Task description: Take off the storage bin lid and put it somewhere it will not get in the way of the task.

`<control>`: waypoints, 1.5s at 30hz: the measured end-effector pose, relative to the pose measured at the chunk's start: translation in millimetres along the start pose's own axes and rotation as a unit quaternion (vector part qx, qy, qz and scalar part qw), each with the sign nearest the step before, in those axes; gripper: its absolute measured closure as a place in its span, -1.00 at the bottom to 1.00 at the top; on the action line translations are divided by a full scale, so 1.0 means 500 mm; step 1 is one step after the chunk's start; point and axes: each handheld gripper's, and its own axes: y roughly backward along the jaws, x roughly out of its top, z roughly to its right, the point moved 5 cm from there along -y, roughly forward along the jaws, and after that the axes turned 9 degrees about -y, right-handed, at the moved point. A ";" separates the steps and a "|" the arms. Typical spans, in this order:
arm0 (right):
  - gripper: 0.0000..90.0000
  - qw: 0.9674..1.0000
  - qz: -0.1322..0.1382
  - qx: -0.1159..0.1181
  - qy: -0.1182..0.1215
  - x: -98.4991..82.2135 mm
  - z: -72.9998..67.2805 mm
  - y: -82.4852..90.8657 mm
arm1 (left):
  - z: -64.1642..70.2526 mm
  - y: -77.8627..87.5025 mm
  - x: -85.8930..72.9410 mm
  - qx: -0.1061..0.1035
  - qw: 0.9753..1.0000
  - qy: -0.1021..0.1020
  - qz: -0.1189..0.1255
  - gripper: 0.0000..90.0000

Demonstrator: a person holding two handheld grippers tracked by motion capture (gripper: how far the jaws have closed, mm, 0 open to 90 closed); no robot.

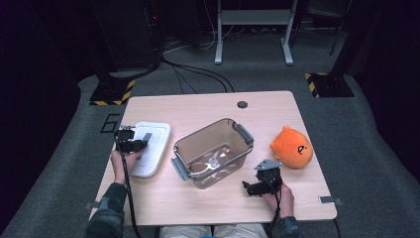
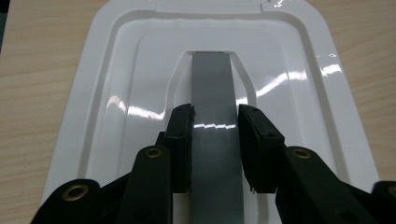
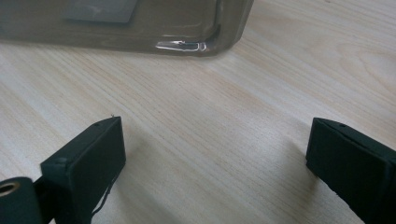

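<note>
A white plastic lid [image 1: 153,148] lies flat at the table's left. Down its middle runs a grey handle strip [image 2: 212,79]. My left gripper [image 1: 131,145] points down over the lid [image 2: 112,93], and in the left gripper view the left gripper [image 2: 215,114] has its pads against both edges of the strip, shut on it. A clear brownish container [image 1: 200,133] stands mid-table with a metal object [image 1: 213,161] inside. My right gripper [image 1: 252,188] rests near the front right; in the right gripper view the right gripper [image 3: 215,140] is open over bare wood, short of the container's corner [image 3: 187,44].
An orange plush toy [image 1: 292,146] sits at the right, beyond the right gripper. The wooden table [image 1: 198,203] has a round cable hole [image 1: 242,104] near its far edge. Grey latches hang on the container's two ends.
</note>
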 end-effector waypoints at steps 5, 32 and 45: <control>-0.91 1.000 0.000 0.000 0.000 0.000 0.000 0.000 | -0.004 -0.013 -0.005 0.007 1.000 0.005 -0.006 0.48; -0.91 1.000 0.000 0.000 0.000 0.000 0.000 0.000 | 0.020 0.009 -0.027 0.010 0.999 -0.035 0.017 -0.55; -0.91 1.000 0.002 0.000 0.000 0.001 0.000 -0.001 | 0.117 0.063 -0.081 -0.045 0.993 -0.098 0.044 -1.00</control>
